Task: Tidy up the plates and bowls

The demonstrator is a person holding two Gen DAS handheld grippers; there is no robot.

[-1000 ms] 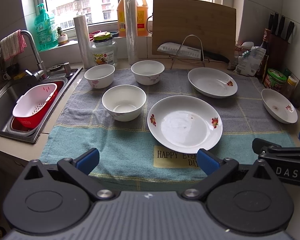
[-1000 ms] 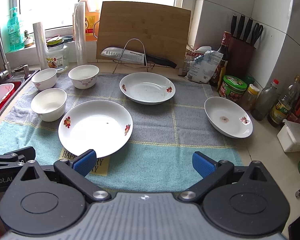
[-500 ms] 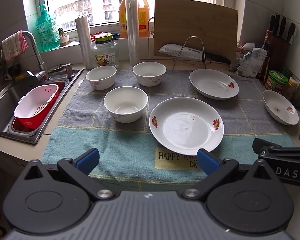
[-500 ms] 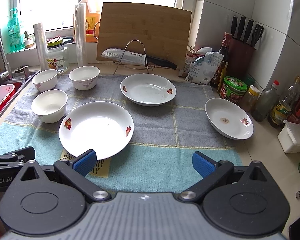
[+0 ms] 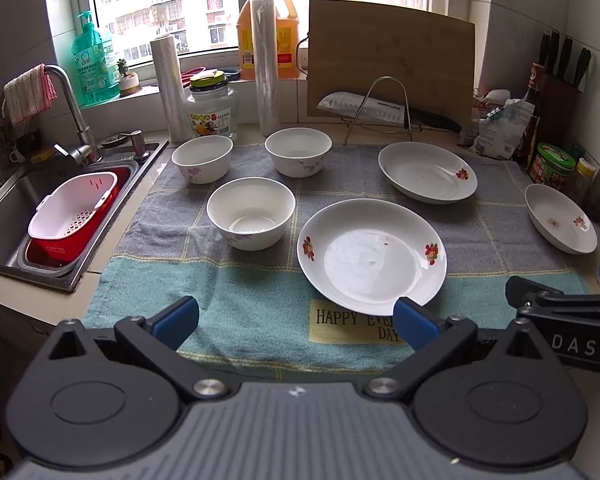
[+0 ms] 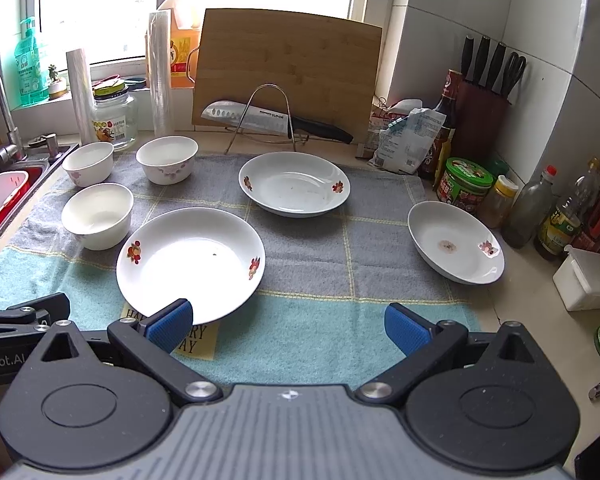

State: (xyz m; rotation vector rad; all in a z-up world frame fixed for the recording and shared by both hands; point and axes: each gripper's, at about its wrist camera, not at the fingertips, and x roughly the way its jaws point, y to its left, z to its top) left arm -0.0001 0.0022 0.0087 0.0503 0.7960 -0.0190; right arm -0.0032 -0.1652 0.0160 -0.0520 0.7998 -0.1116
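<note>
1. While both tools hang low over the near edge of the towel, the left gripper has its 2 blue fingers spread wide apart and holds nothing.
2. The right gripper is spread wide too, and it is empty.
3. Just past the fingers lies the near plate, white with red flowers on its rim. It sits flat on the towel, and its front edge covers part of a yellow label with words on it.
4. Left of that plate stands the near bowl, upright, close to the plate but not touching it.
5. Off to the right, the side plate sits at the towel's right edge, partly on the counter and well apart from the others.
6. Farther back in the middle rests the far plate.
7. Behind the near bowl stand 2 more bowls, the left back bowl and the right back bowl, side by side with a small gap.
8. Last comes a knife on a wire rack, with a wooden board leaning behind it.
</note>
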